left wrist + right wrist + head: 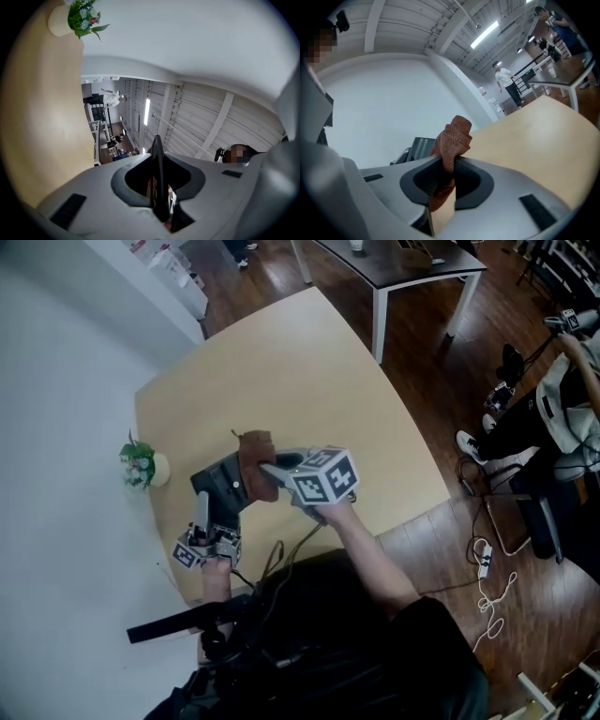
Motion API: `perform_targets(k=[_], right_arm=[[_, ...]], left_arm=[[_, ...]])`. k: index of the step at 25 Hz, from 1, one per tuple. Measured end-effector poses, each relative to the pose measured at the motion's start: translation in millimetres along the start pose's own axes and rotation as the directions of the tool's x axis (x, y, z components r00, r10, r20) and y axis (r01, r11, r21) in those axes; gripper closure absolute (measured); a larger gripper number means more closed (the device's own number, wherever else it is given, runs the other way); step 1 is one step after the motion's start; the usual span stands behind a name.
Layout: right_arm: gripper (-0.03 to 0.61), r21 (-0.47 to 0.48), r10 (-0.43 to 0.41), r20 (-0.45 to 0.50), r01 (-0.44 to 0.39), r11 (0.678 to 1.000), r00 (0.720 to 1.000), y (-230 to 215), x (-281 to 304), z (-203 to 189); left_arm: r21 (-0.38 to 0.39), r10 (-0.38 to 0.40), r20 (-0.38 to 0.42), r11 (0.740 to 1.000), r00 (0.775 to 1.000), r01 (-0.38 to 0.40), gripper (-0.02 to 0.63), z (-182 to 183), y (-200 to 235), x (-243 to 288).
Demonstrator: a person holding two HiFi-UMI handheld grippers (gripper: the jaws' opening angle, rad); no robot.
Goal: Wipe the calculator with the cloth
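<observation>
Count: one potted plant, one calculator, one cloth, two grippers, one tan table. The potted plant stood at the table's left edge, against the white wall, apart from everything else. Left gripper, near left part of the table: jaws nearly together, only a narrow gap, and that gap was filled by the calculator. In the left gripper view the calculator appeared edge-on as a thin dark blade between the pads, so the grip was on its lower end. The calculator itself was dark grey, over the near left part of the table, between the two grippers, with its far end pointing away from the person. To its right: the cloth, reddish-brown, bunched, one tuft standing up past the jaw tips. In the head view the cloth overlapped the calculator's right side and looked to be touching it. Right gripper, just right of the calculator: jaws closed to a slim gap and pinched on the cloth, nothing else between them. In the right gripper view the calculator showed just behind and left of the cloth.
</observation>
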State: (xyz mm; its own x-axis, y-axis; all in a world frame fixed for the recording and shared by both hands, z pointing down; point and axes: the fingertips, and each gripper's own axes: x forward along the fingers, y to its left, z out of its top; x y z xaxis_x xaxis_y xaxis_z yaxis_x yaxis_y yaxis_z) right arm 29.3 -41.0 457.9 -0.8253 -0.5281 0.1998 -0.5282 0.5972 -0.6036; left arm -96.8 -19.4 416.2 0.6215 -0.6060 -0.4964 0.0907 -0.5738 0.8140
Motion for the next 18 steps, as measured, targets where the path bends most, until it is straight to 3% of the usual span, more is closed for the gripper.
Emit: perform_targets(k=[3,5,7,9,12,15,18], right_arm=[[0.514,-0.009,-0.139,-0.006,0.139,0.990,0.990,-35,-19,-4],[0.515,-0.008,-0.170,0.012,0.170,0.985,0.985,-39,-34,1],[0.515,-0.011,-0.126,0.040,0.126,0.992,0.991,-22,-41,14],[0.515,-0.019,-0.008,0.061,0.009,1.000,0.998,13,-36,28],[0.514,-0.049,0.154,0.049,-0.151,0.987,0.987,60,-13,36],[0.513,-0.134,0.080,-0.018,-0.082,0.988,0.997,50,10,25],[0.511,-0.168,-0.015,-0.033,0.009,0.986,0.999,24,14,17]], left_arm=[[-0.031,-0.007,0.023,0.999,1.000,0.008,0.552,10,9,-1],[-0.037,-0.001,0.034,0.999,0.999,0.002,0.551,16,14,0],[-0.034,0.014,0.028,0.999,1.000,-0.013,0.551,18,19,3],[-0.024,0.021,0.009,0.999,1.000,-0.021,0.551,16,21,8],[-0.005,0.006,-0.053,1.000,0.999,-0.007,0.551,1,16,21],[0.001,-0.006,-0.091,1.000,0.996,0.006,0.551,-12,11,30],[-0.018,-0.004,-0.076,1.000,0.997,0.003,0.541,-8,10,25]])
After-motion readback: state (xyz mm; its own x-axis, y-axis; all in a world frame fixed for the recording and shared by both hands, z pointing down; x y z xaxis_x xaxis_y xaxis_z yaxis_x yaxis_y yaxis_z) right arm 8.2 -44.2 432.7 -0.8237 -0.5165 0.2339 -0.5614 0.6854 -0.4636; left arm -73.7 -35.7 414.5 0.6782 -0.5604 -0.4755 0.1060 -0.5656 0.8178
